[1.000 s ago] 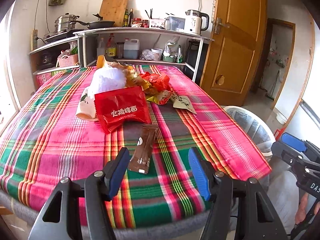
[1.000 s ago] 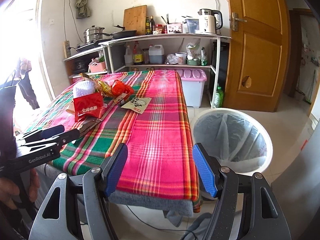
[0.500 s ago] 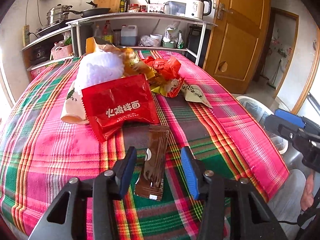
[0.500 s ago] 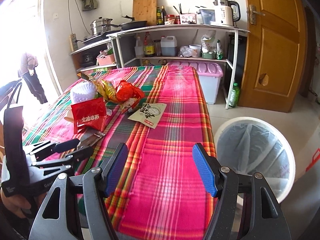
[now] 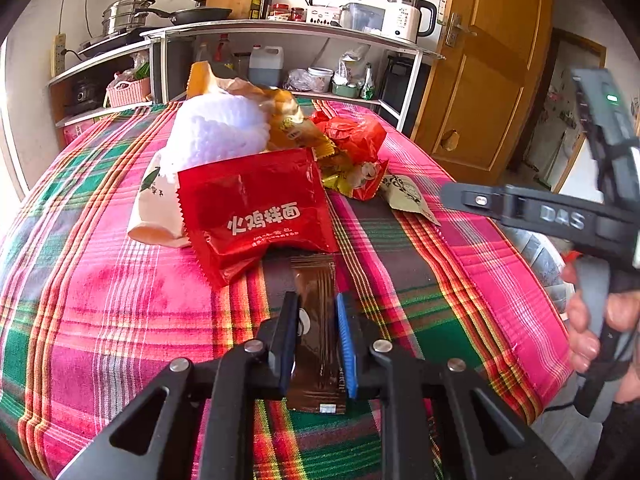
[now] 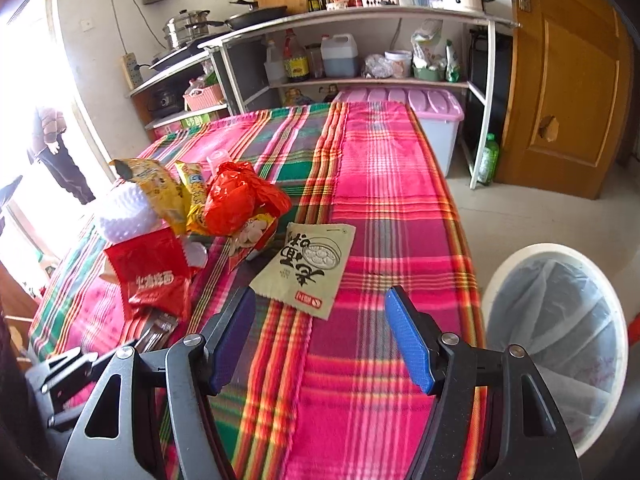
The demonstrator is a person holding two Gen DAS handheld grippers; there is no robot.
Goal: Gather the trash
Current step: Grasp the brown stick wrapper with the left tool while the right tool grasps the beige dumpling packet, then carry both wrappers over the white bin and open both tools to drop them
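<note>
**Left gripper closing on brown wrapper, right gripper idle over table**

The left gripper (image 5: 316,344) straddled the brown wrapper (image 5: 316,320), pads at both long edges; whether they already pinched it was hard to tell, likely just touching. The right gripper (image 6: 320,332) hung spread wide and held nothing, above the tablecloth (image 6: 380,208) just short of the beige packet (image 6: 306,266).

The brown wrapper lay flat on the cloth, just in front of the red packet (image 5: 256,208), its far end touching or slightly under that packet's edge. Judged as thin, light, glossy film: floppy, probably slippery, no risk of breaking. Squeezing across its narrow width should buckle it up into the pads, a fair hold; a flat sheet on soft cloth gives little edge to catch otherwise.

Behind the red packet sat the rest of the trash: a white foam net (image 5: 216,132), yellow bags (image 5: 288,120), a crumpled red bag (image 5: 352,136). The beige packet lay to the right of the red packet, apart from the pile.

The surface was a plaid cloth, soft, slightly wrinkled, may drag with a pinch. A lined bin (image 6: 560,320) stood on the floor right of the table. Kitchen shelves (image 6: 360,16) stood beyond the table, a wooden door (image 6: 568,80) to their right.
</note>
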